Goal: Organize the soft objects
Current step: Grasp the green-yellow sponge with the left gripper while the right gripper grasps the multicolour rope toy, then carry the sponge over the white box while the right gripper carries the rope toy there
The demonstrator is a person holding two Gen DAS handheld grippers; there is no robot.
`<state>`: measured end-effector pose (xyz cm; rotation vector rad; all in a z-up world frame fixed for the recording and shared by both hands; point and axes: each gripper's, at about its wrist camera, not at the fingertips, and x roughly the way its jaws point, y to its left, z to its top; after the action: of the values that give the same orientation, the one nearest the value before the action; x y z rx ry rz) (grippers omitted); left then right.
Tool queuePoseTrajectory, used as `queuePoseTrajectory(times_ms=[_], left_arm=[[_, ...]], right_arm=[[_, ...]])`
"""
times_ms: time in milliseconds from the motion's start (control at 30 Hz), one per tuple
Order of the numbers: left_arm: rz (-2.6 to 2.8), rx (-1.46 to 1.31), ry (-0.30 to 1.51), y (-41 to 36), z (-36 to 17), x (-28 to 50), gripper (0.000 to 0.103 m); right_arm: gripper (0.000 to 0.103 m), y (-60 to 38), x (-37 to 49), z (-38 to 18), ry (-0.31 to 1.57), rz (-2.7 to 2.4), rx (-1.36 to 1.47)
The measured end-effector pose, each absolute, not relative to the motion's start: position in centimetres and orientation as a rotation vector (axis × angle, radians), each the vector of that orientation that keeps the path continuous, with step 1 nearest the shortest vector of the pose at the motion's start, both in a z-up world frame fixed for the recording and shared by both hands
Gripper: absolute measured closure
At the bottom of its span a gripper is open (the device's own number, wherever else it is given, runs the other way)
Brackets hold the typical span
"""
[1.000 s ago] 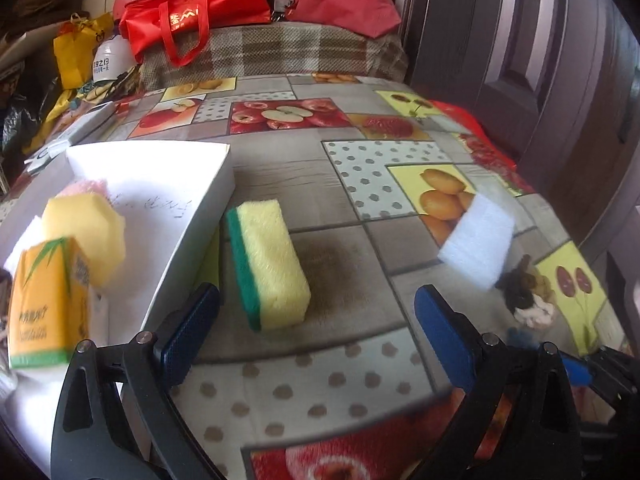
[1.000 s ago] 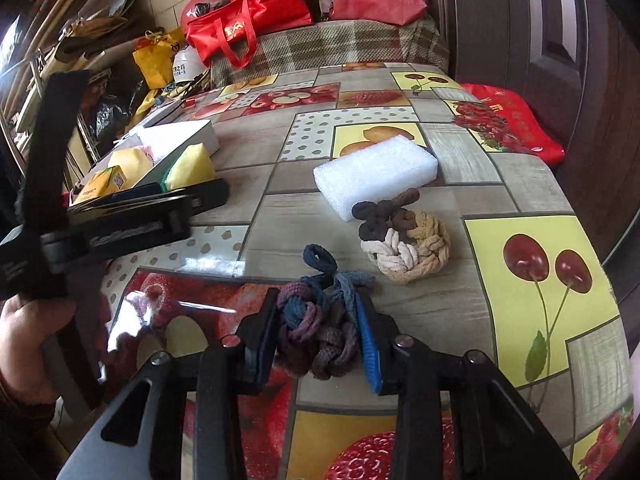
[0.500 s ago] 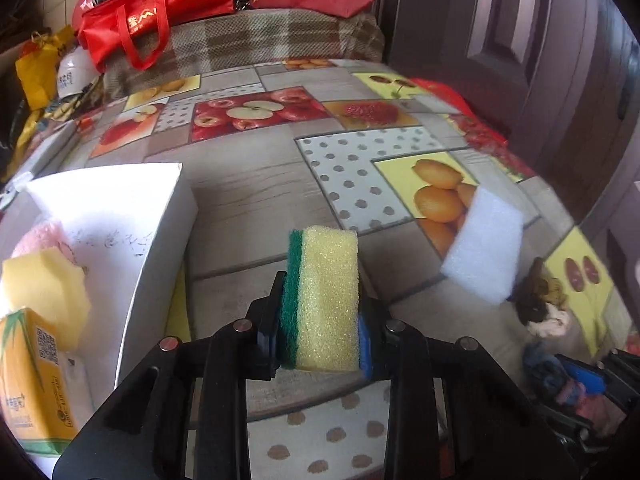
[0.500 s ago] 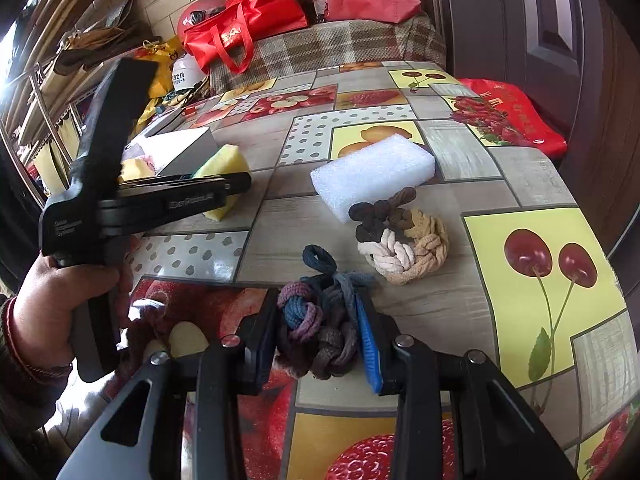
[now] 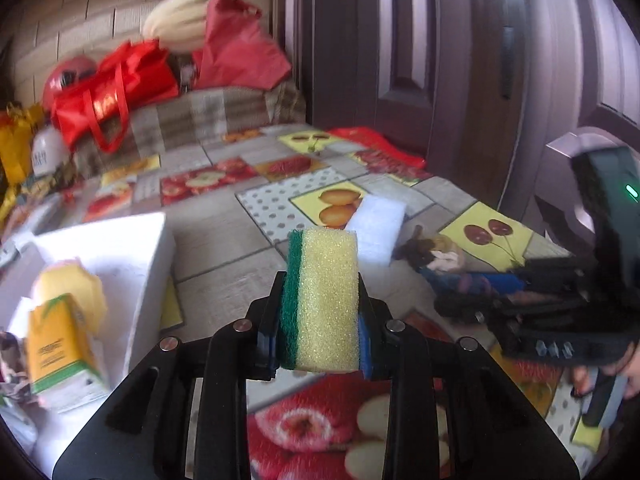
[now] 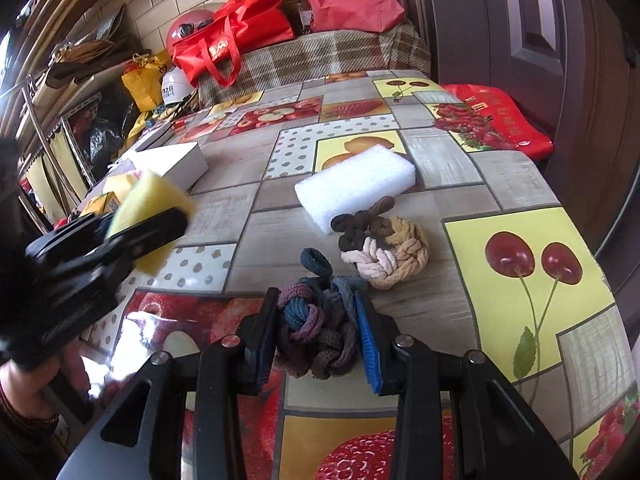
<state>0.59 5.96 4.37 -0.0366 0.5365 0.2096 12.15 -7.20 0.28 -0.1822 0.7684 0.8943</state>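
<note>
Here the left tool (image 5: 320, 316) clamps a yellow, green-backed sponge (image 5: 326, 300).

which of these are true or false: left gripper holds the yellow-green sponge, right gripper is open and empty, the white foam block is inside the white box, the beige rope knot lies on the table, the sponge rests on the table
1. The left gripper holds the yellow-green sponge. True.
2. The right gripper is open and empty. False: it is shut on the dark rope knot.
3. The white foam block is inside the white box. False: it lies on the table.
4. The beige rope knot lies on the table. True.
5. The sponge rests on the table. False: it is lifted clear.
</note>
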Motion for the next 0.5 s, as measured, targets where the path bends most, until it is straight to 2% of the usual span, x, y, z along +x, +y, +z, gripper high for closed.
queuePoseTrajectory(times_ms=[200,500], left_arm=[[0.226,0.04,0.44,4.6,5.1,-3.7,0.076],[0.252,-0.047,0.393,6.5,5.4,-6.4,0.076]], right_arm=[[0.067,-7.3,10.6,1.4,0.652,0.871,-0.21],[0.067,-7.0,8.1,2.7,0.528,0.861,-0.185]])
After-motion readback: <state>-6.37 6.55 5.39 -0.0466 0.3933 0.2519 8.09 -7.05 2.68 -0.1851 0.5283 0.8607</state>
